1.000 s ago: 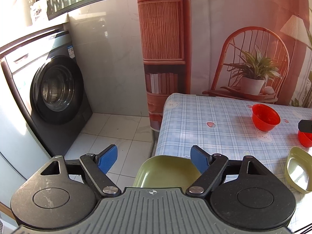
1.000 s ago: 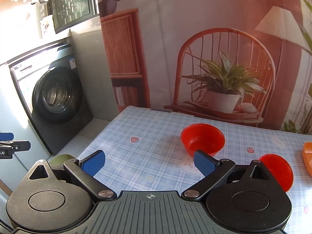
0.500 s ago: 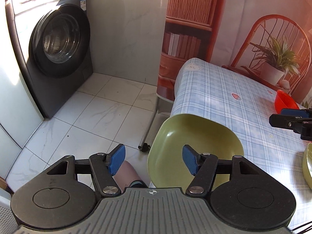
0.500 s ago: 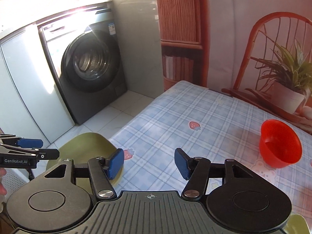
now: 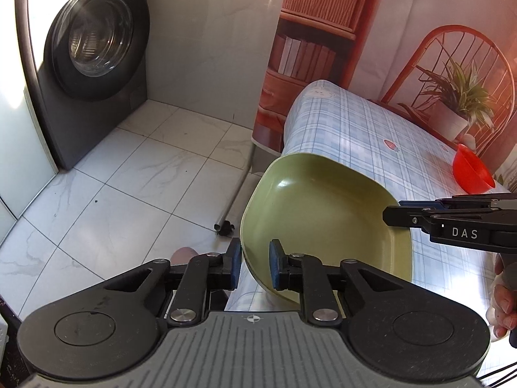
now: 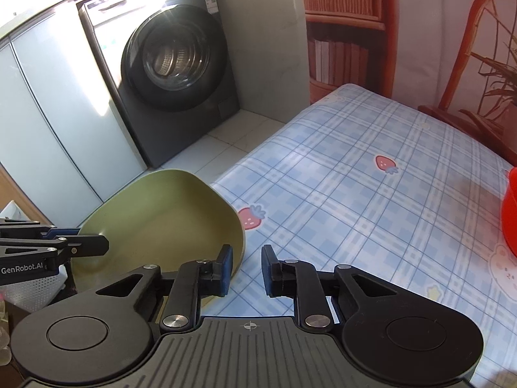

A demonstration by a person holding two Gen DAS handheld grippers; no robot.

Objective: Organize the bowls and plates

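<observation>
A green square plate [image 5: 326, 223] hangs over the near left corner of the checked table [image 5: 365, 135] and is tilted up. My left gripper [image 5: 253, 266] is shut on the plate's near rim. The plate also shows in the right wrist view [image 6: 158, 216], with the left gripper [image 6: 77, 242] at its left rim. My right gripper [image 6: 247, 270] is narrowly open; its left fingertip sits at the plate's right rim and nothing is between the pads. It also shows at the right of the left wrist view [image 5: 392, 215]. A red bowl [image 5: 470, 171] stands far right on the table.
A washing machine [image 5: 87, 55] stands on the tiled floor [image 5: 129, 177] to the left of the table. A backdrop with a printed shelf, chair and potted plant [image 5: 458, 97] hangs behind the table. A red bowl's edge [image 6: 509, 213] is at the right of the right wrist view.
Both grippers have narrowed their jaws. The left one closed on the green plate's rim and the plate tilted up. The right gripper moved left to the plate's other rim.
</observation>
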